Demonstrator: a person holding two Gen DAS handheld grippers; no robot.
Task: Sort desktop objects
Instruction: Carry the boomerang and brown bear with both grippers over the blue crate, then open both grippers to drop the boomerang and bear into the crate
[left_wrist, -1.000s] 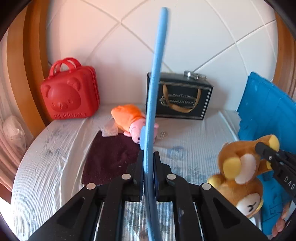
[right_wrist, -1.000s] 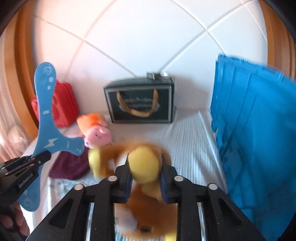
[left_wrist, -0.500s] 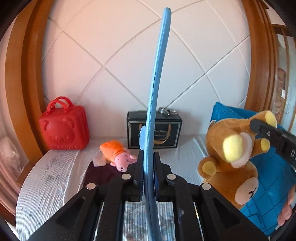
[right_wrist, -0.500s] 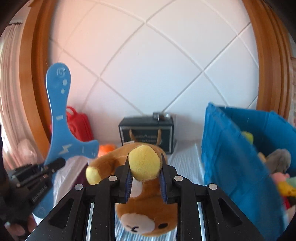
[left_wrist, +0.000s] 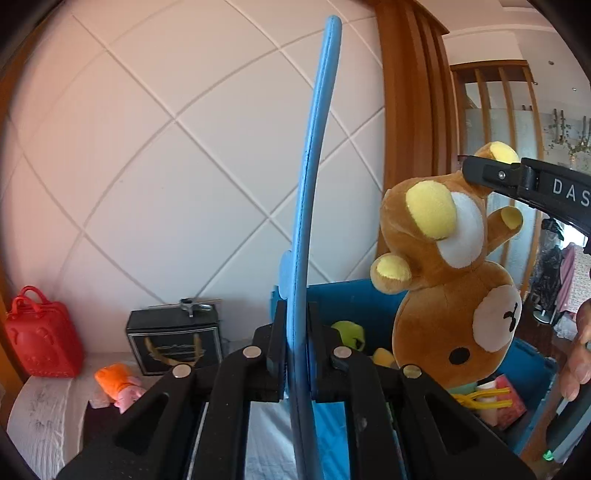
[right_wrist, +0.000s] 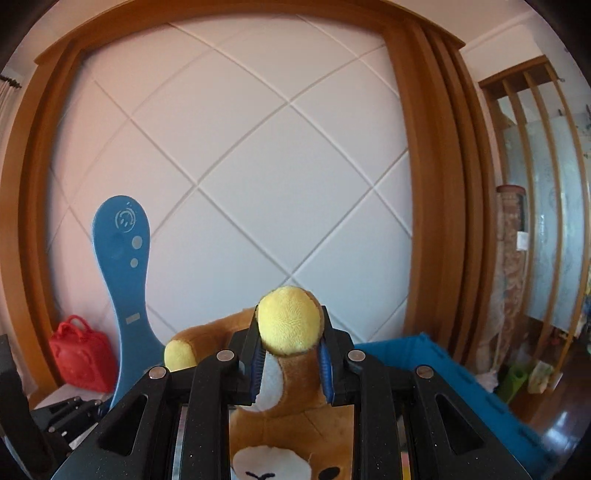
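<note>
My left gripper is shut on a flat blue boomerang, seen edge-on and standing upright in the left wrist view; in the right wrist view the boomerang shows its face at the left. My right gripper is shut on the yellow-soled foot of a brown plush bear, which hangs head down. In the left wrist view the bear dangles from the right gripper above a blue bin holding several soft toys.
A red toy suitcase, a black gift bag and a small orange and pink plush lie on the white-covered surface at the left. A quilted white wall panel in a wooden frame stands behind. A hand shows at the right edge.
Both grippers have risen and swung right with their loads. The bear, low over the surface before, now hangs above the blue bin, and the bin's inside has come into view.
</note>
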